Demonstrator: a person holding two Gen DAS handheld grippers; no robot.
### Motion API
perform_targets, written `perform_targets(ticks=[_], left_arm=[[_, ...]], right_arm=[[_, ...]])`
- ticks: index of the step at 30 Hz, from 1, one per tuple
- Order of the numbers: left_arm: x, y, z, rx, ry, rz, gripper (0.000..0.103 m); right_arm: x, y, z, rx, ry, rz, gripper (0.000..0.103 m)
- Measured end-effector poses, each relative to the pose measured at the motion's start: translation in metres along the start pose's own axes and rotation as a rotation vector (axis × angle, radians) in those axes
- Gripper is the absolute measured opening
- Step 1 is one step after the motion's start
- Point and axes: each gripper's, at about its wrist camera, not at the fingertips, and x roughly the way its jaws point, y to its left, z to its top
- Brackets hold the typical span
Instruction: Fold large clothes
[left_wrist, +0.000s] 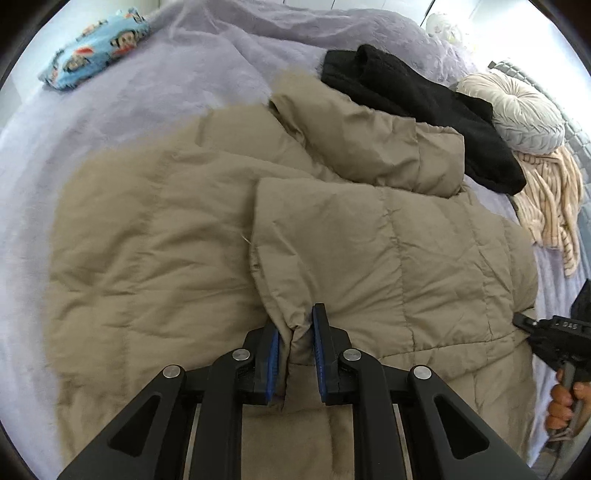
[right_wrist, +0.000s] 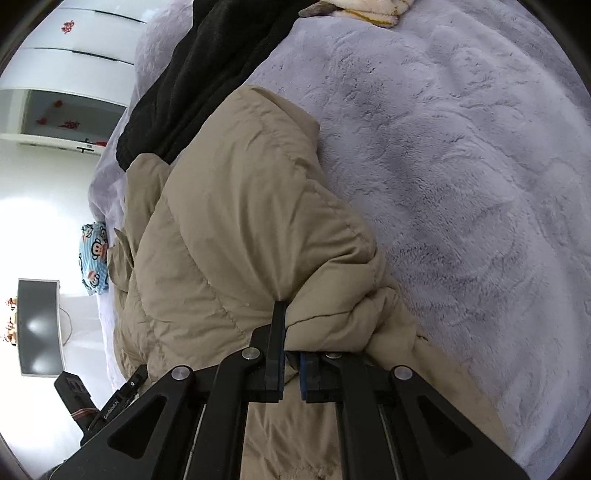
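A large tan quilted puffer jacket (left_wrist: 184, 240) lies spread on a lavender fleece blanket (left_wrist: 147, 81). One sleeve is folded across its body. My left gripper (left_wrist: 295, 332) is shut on a pinch of the sleeve's cuff edge, held between the blue pads. The right gripper (left_wrist: 524, 323) shows at the jacket's right edge in the left wrist view. In the right wrist view the right gripper (right_wrist: 291, 343) is shut on a bunched fold of the jacket (right_wrist: 229, 221); one finger is buried under the fabric.
A black fleece garment (left_wrist: 424, 110) lies against the jacket's far side, also in the right wrist view (right_wrist: 207, 74). A blue monkey-print pillow (left_wrist: 96, 51), a round grey cushion (left_wrist: 524, 110) and a beige knit throw (left_wrist: 550, 206) lie on the bed. A monitor (right_wrist: 38, 325) stands off the bed.
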Motion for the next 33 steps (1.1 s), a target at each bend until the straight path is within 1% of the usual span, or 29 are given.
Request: perform_targets(ticks=[1,2,3,5,6,7,9,10,11,12,14,15,16,17,18,19,20,21,22,24,27,31,33], left_arm=[[-0.008,0.001,0.000,0.008,-0.011,0.020,0.018],[-0.016,0.002,0.000,0.013,-0.023,0.039,0.018],[-0.023,0.004,0.000,0.015,-0.033,0.050,0.018],[-0.040,0.012,0.001,0.012,-0.062,0.054,0.018],[-0.046,0.015,0.002,0.008,-0.073,0.051,0.018],[-0.052,0.018,0.004,0.005,-0.084,0.047,0.018],[-0.062,0.019,0.011,0.002,-0.107,0.029,0.018],[-0.063,0.017,0.015,0.001,-0.113,0.008,0.018],[-0.063,0.012,0.020,0.004,-0.116,-0.027,0.018],[-0.059,0.005,0.023,0.009,-0.115,-0.044,0.018],[-0.048,-0.010,0.028,0.031,-0.116,-0.046,0.018],[-0.039,-0.017,0.028,0.054,-0.120,-0.030,0.018],[-0.030,-0.023,0.026,0.082,-0.121,-0.005,0.018],[-0.014,-0.027,0.024,0.115,-0.111,0.044,0.018],[-0.003,-0.029,0.021,0.127,-0.089,0.070,0.018],[0.009,-0.028,0.019,0.127,-0.066,0.084,0.018],[0.021,-0.024,0.018,0.118,-0.049,0.088,0.018],[0.027,-0.021,0.017,0.110,-0.051,0.087,0.018],[0.030,-0.018,0.017,0.105,-0.057,0.085,0.018],[0.034,-0.018,0.017,0.111,-0.059,0.085,0.018],[0.040,-0.022,0.019,0.135,-0.061,0.098,0.018],[0.038,-0.023,0.019,0.139,-0.062,0.103,0.018],[0.036,-0.023,0.014,0.150,-0.065,0.111,0.018]], right_arm=[[-0.001,0.003,0.000,-0.012,0.012,-0.012,0.011],[-0.007,0.006,-0.001,-0.036,0.030,-0.029,0.019],[-0.015,0.010,-0.003,-0.060,0.039,-0.040,0.024],[-0.031,0.017,-0.010,-0.110,0.035,-0.049,0.054],[-0.039,0.020,-0.012,-0.135,0.024,-0.048,0.055],[-0.050,0.023,-0.013,-0.166,0.006,-0.048,0.055],[-0.072,0.031,-0.015,-0.239,-0.065,-0.055,0.045],[-0.081,0.037,-0.011,-0.281,-0.111,-0.080,0.032],[-0.085,0.043,-0.005,-0.300,-0.134,-0.101,0.026],[-0.085,0.044,0.003,-0.309,-0.154,-0.118,0.025],[-0.076,0.044,0.016,-0.293,-0.141,-0.112,0.021],[-0.069,0.044,0.022,-0.287,-0.133,-0.109,0.021],[-0.058,0.043,0.027,-0.302,-0.122,-0.133,0.020],[-0.049,0.044,0.028,-0.316,-0.115,-0.161,0.020],[-0.038,0.041,0.029,-0.328,-0.099,-0.192,0.020],[-0.029,0.040,0.028,-0.328,-0.089,-0.204,0.020],[-0.019,0.035,0.028,-0.322,-0.072,-0.215,0.020],[-0.010,0.028,0.028,-0.314,-0.060,-0.221,0.020],[-0.003,0.024,0.028,-0.313,-0.059,-0.220,0.015],[0.005,0.020,0.028,-0.321,-0.069,-0.223,0.014],[0.015,0.021,0.031,-0.349,-0.089,-0.258,0.014],[0.012,0.027,0.028,-0.386,-0.096,-0.291,0.014],[0.007,0.024,0.025,-0.400,-0.096,-0.303,0.014]])
